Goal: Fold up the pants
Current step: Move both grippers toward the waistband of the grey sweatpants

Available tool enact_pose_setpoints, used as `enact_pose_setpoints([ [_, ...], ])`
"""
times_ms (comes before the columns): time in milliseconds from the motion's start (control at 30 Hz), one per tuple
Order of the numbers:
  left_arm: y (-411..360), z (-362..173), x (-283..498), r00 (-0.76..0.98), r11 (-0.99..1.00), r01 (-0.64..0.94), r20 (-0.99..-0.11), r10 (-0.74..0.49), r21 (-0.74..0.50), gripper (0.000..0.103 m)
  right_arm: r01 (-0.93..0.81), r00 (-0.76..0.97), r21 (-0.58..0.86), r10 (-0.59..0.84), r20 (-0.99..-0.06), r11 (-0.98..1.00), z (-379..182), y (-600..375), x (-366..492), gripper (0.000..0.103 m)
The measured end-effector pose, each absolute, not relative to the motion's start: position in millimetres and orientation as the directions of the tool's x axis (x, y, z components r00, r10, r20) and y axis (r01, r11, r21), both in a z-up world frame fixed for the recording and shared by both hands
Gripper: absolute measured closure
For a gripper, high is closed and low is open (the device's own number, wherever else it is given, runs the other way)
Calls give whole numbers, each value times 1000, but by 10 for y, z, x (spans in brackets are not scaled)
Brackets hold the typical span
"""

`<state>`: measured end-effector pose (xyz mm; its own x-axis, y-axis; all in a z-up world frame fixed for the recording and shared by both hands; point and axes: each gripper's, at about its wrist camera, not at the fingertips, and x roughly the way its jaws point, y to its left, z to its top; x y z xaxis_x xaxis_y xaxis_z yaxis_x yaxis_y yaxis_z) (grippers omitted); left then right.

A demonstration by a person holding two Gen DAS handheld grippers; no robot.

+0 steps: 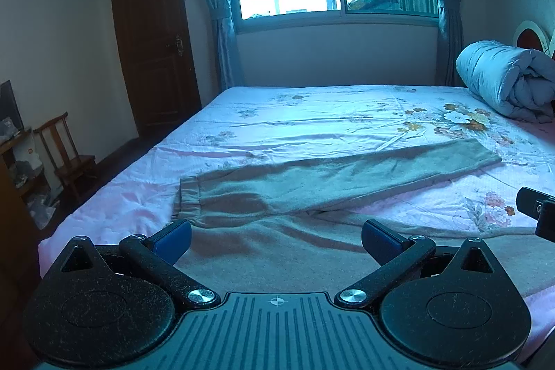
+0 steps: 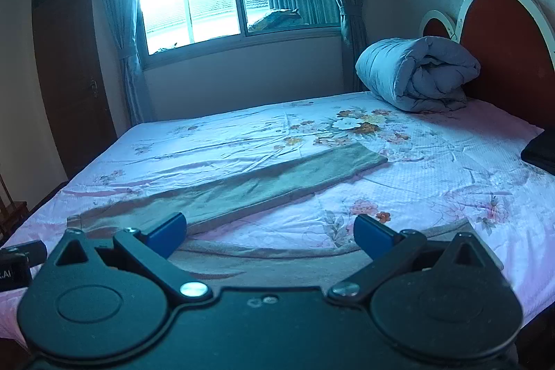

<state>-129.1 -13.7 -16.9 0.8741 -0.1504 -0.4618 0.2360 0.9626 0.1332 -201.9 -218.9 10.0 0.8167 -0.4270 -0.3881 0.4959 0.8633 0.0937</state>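
Grey-beige pants (image 1: 312,182) lie spread on the floral bed sheet (image 1: 312,117), waistband at the left, one leg stretching away to the right, the other leg running along the near edge. My left gripper (image 1: 275,241) is open and empty, just above the near pants fabric by the waistband. My right gripper (image 2: 269,236) is open and empty, above the near leg (image 2: 277,262); the far leg (image 2: 277,179) lies ahead of it. The right gripper's body shows at the right edge of the left wrist view (image 1: 539,214).
A rolled grey-blue duvet (image 2: 416,75) sits at the head of the bed by the red headboard (image 2: 503,58). A dark object (image 2: 541,148) lies at the bed's right edge. A wooden chair (image 1: 66,155) and a door (image 1: 152,33) are left of the bed.
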Motion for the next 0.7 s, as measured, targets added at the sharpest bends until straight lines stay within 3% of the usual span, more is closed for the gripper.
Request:
enact_pose_setpoints([
  [700,-173,-284,-998,856,969,214,-502,-125,124,0,472,809,87,-392,-438,877,38,-2251,-1794,6],
])
